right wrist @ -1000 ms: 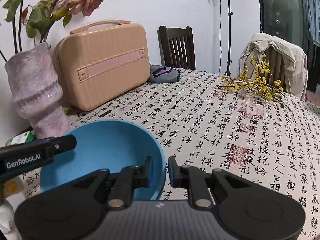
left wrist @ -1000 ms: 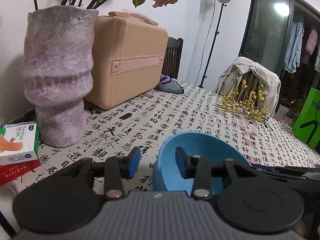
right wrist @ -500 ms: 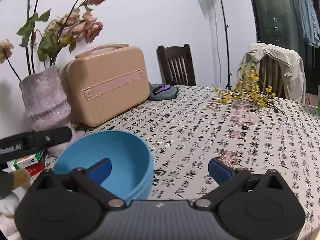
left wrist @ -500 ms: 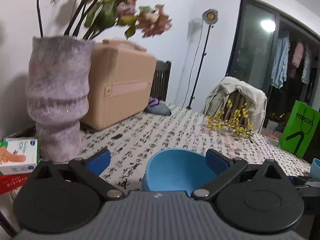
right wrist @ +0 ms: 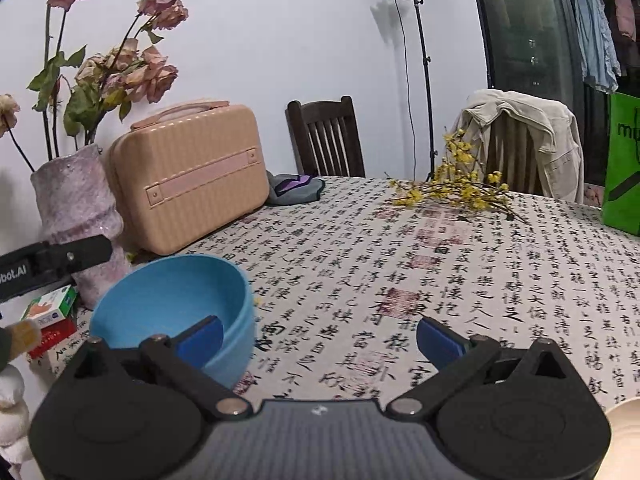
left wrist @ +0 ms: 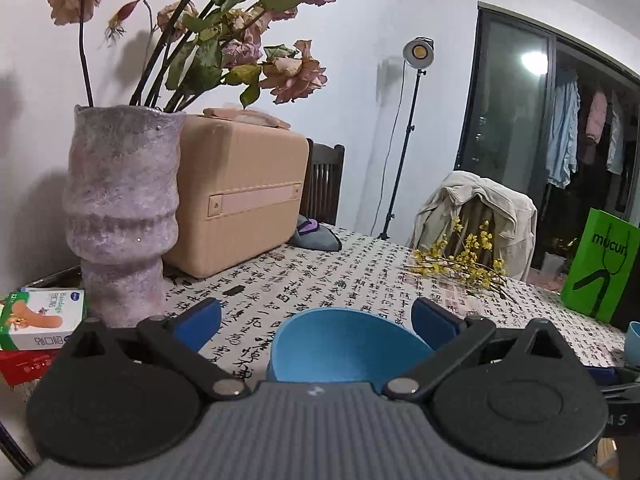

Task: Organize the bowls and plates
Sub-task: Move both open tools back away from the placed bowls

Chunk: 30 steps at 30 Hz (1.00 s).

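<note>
Blue bowl [right wrist: 172, 300]; white tablecloth [right wrist: 460, 280], black calligraphy print; mottled purple vase [left wrist: 120, 208]; peach case [right wrist: 188, 176]; bag [left wrist: 600, 268] green, apparently.

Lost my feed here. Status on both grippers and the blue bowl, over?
Left gripper open, right gripper open, neither holding. Blue bowl upright on the tablecloth, released. Vase close behind it.

Calligraphy-cloth table [right wrist: 460, 280]: blue bowl [right wrist: 172, 300], vase [left wrist: 120, 216]
</note>
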{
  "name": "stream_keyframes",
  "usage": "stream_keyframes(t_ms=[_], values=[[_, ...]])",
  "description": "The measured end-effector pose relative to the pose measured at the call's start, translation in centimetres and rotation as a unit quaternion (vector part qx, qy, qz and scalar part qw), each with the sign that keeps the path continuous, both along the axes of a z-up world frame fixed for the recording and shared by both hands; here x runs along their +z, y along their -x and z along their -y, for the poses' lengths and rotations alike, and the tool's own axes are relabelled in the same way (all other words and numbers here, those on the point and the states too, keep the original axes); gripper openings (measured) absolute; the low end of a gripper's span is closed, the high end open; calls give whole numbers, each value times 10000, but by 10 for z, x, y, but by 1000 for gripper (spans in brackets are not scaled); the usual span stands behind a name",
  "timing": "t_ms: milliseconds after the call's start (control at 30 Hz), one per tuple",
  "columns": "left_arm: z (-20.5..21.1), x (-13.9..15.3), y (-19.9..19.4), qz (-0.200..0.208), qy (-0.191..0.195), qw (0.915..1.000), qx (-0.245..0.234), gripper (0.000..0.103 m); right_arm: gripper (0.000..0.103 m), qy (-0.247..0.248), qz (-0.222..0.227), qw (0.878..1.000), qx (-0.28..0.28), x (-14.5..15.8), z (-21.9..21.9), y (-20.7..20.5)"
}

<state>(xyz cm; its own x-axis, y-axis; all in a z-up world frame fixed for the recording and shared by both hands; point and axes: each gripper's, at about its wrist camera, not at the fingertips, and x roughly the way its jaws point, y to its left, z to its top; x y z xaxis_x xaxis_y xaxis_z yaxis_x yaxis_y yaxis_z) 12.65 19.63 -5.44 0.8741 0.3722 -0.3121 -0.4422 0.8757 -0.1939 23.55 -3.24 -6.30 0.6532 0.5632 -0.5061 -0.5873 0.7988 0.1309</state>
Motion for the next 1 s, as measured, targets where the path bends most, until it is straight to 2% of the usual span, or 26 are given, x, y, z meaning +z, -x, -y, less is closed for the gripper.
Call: stream_keyframes(t_ms=[233, 567, 1000], values=[[8, 4, -3, -6, 43, 10000, -53, 103, 103, 77, 26, 10000, -51, 3, 16, -2], [36, 10, -15, -50, -200, 9996, -188, 103, 103, 40, 74, 9998, -172, 9, 45, -10], [68, 12, -38, -90, -125, 9986, -512, 103, 103, 41, 205, 9989, -409, 19, 77, -23]])
